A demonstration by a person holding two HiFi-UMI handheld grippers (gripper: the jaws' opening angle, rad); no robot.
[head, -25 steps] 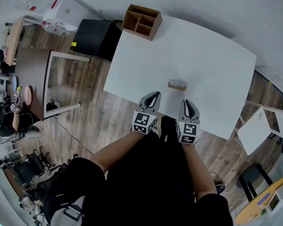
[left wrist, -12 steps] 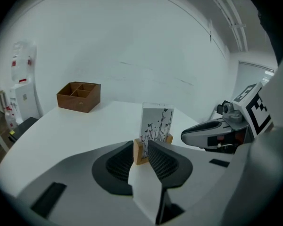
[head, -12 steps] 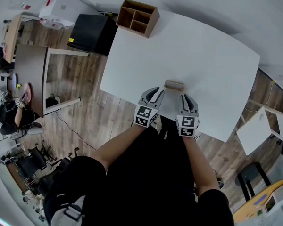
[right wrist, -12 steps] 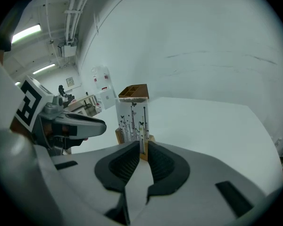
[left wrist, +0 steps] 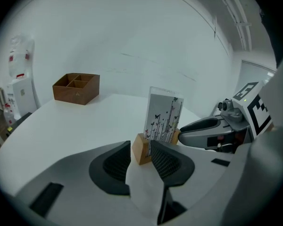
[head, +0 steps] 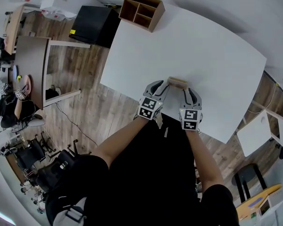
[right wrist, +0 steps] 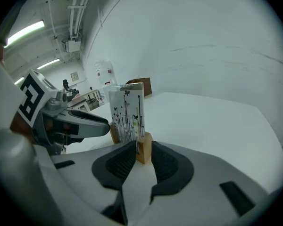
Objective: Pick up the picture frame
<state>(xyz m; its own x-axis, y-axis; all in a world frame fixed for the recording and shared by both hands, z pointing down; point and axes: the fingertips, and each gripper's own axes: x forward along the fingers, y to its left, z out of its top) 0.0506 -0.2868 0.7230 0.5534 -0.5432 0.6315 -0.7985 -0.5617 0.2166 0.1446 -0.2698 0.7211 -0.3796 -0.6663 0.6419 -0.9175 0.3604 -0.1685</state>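
The picture frame (head: 178, 82) is a clear upright panel with a butterfly print set in a low wooden base, standing near the front edge of the white table (head: 207, 41). My left gripper (head: 161, 86) has its jaws opening, and the base's left end (left wrist: 141, 149) sits between them with gaps on both sides. My right gripper (head: 190, 93) stands open around the right end (right wrist: 144, 147), its pads close to the wood. In the left gripper view my left gripper (left wrist: 142, 150) faces the panel (left wrist: 164, 119), with the right gripper (left wrist: 212, 128) beyond it.
A wooden compartment box (head: 142, 11) stands at the table's far left corner. On the floor to the left are a black case (head: 92, 29) and a brown desk (head: 33, 69). A small white table (head: 254, 131) stands at the right. A seated person (head: 9, 114) is far left.
Both grippers have moved forward and down to the frame's two ends. The left jaws, shut before, now stand apart around the wooden base.
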